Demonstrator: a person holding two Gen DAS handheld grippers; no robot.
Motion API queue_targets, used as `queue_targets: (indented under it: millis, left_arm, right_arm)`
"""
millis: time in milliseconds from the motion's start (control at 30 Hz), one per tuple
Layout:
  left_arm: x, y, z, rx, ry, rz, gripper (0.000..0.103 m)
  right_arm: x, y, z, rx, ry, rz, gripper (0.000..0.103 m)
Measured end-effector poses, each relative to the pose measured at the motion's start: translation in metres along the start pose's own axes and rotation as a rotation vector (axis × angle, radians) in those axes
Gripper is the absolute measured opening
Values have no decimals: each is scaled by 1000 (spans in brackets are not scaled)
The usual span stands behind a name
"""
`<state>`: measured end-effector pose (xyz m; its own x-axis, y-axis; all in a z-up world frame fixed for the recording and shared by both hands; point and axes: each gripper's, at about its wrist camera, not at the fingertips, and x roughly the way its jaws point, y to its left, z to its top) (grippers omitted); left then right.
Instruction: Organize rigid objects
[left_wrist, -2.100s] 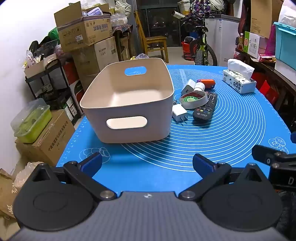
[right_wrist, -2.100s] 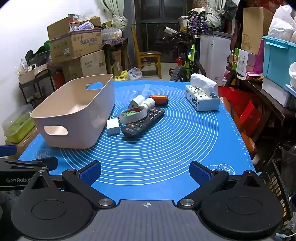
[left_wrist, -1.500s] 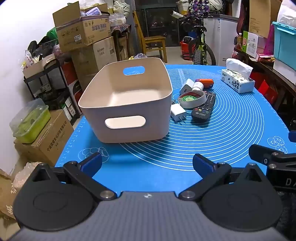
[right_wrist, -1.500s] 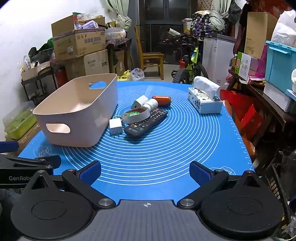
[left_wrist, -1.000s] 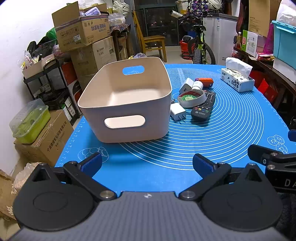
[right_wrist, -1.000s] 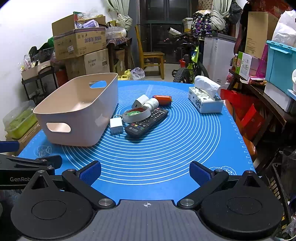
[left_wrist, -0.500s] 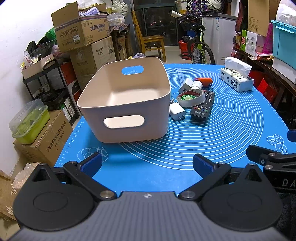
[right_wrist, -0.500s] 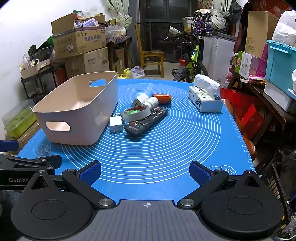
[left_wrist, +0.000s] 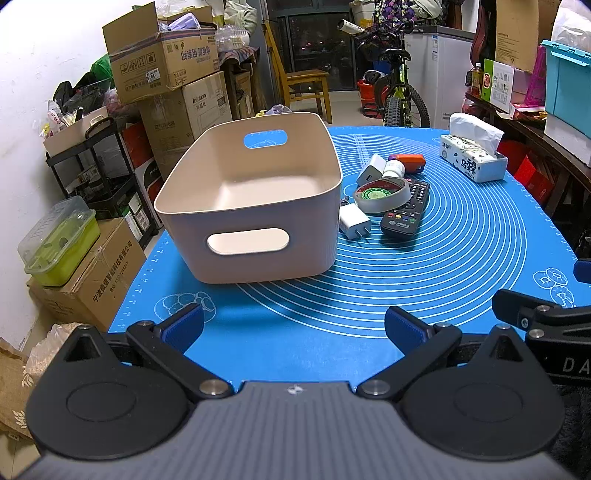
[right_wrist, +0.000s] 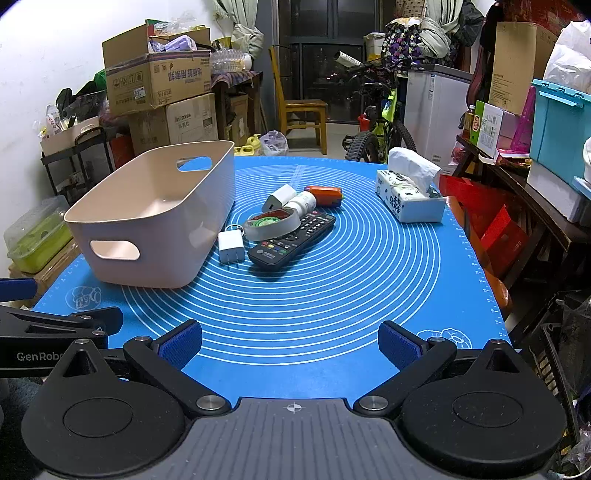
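Note:
An empty beige bin (left_wrist: 255, 192) (right_wrist: 155, 218) stands on the blue mat's left half. Right of it lie a white charger plug (left_wrist: 354, 222) (right_wrist: 231, 246), a black remote (left_wrist: 406, 214) (right_wrist: 293, 240), a tape roll (left_wrist: 380, 194) (right_wrist: 272, 223), a second white charger (left_wrist: 371, 168) (right_wrist: 279, 196), a small white bottle (left_wrist: 394, 169) (right_wrist: 302, 202) and an orange object (left_wrist: 410, 160) (right_wrist: 325, 194). My left gripper (left_wrist: 293, 325) is open and empty, near the mat's front edge before the bin. My right gripper (right_wrist: 290, 345) is open and empty, near the front edge before the remote.
A tissue box (left_wrist: 472, 160) (right_wrist: 410, 195) sits at the mat's far right. Cardboard boxes (left_wrist: 162, 70), a shelf and a green container (left_wrist: 59, 240) line the left side. A bicycle (right_wrist: 380, 125), a chair and storage bins stand beyond and right of the table.
Both views have shifted only slightly; the bin and objects sit marginally lower and to the left in frame. Both grippers stay open and empty.

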<state>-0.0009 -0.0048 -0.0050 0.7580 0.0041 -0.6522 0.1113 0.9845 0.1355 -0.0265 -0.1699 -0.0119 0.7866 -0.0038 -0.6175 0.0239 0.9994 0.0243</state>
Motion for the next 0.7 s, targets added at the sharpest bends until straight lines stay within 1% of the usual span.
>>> queue_targets:
  millis: [700]
  left_arm:
    - [0, 0, 0, -1, 1, 0, 103]
  right_arm:
    - [1, 0, -1, -6, 3, -2, 101]
